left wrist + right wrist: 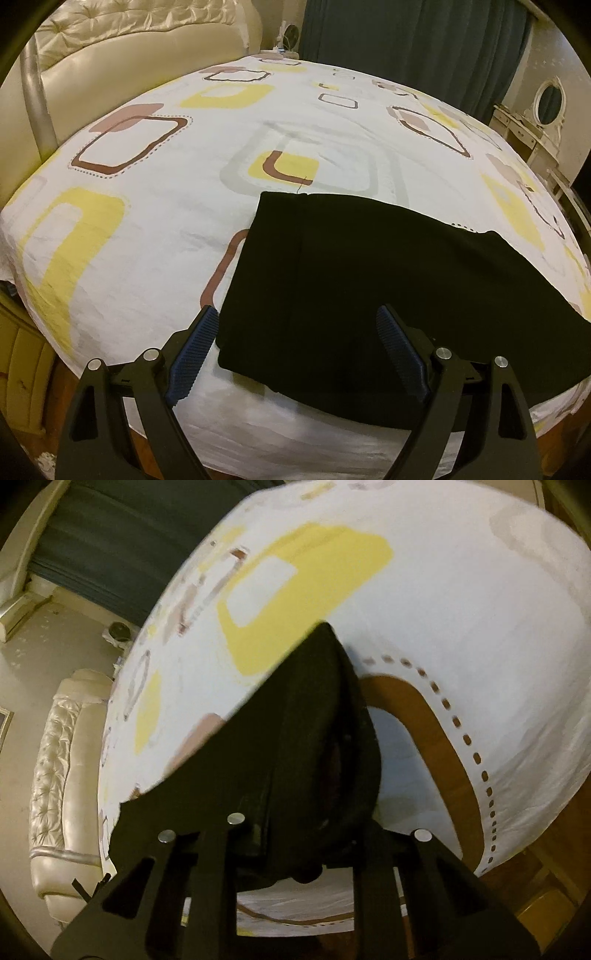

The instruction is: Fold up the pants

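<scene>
Black pants (369,280) lie folded near the bed (147,221) edge, bare sheet beyond. Left gripper (295,347) jaws wide, empty; right gripper (295,812) jaws pinch raised pants fabric.

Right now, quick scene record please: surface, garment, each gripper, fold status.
surface: bed with patterned sheet
garment: black pants, lying partly folded on the sheet near the front edge
left gripper: open, jaws wide apart over the pants' near corner, nothing pinched
right gripper: shut on black fabric, a bunched part of it raised off the sheet
fold status: in progress, not finished
</scene>
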`<state>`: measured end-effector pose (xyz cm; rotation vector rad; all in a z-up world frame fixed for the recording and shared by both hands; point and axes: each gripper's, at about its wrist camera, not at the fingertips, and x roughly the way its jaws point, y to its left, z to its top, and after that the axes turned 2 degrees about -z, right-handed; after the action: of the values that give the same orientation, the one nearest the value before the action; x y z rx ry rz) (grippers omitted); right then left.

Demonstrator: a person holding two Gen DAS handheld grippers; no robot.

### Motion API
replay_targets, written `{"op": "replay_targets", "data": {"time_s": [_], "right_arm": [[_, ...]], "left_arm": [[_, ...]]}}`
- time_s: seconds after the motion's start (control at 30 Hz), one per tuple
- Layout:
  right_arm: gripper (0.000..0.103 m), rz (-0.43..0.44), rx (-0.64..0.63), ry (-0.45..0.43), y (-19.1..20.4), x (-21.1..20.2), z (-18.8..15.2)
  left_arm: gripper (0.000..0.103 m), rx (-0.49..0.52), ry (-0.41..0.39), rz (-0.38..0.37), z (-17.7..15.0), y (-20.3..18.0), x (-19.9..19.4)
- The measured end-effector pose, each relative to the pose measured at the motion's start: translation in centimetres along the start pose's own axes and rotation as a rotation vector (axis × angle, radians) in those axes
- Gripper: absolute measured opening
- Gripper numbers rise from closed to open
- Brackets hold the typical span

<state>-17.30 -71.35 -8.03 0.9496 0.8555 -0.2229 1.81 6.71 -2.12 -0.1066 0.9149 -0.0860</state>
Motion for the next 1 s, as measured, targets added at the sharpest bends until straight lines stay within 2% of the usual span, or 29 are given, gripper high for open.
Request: {"op": "replay_targets", "data": {"time_s": [0.27, 0.4, 0.57, 0.7, 0.83, 0.9, 1.0], "right_arm": [[0.018, 0.025, -0.119, -0.096, 8.5, -4.2, 0.1], [0.018, 0.050, -0.216, -0.135, 14.0, -6.2, -1.1], [0.018, 0.067, -0.358, -0.155, 22.0, -6.8, -3.8], [0.018, 0.059, -0.463, -0.149, 27.2, -5.3, -6.5], [0.018, 0.068, -0.554, -0.101, 32.1, -1.8, -10.0], [0.018, 0.052, -0.595, -0.083, 33.6, -0.1, -11.5], [0.018, -0.020, -0.678, -0.055, 35.9, 3.3, -14.4]], "left_arm": [[0.086, 0.035, 0.008, -0.014, -0.4, -0.9, -0.5], [0.086, 0.038, 0.033, -0.028, -1.0, -1.3, -0.7], [0.086, 0.073, 0.015, -0.041, -1.4, -1.9, -1.7], [0.086, 0.063, -0.002, -0.068, -1.2, -2.2, -2.3], [0.086, 0.079, -0.009, -0.059, -1.4, -2.7, -2.3], [0.086, 0.094, -0.009, -0.065, -1.5, -2.9, -2.2], [0.086, 0.099, -0.012, -0.064, -1.5, -3.2, -2.2]]}}
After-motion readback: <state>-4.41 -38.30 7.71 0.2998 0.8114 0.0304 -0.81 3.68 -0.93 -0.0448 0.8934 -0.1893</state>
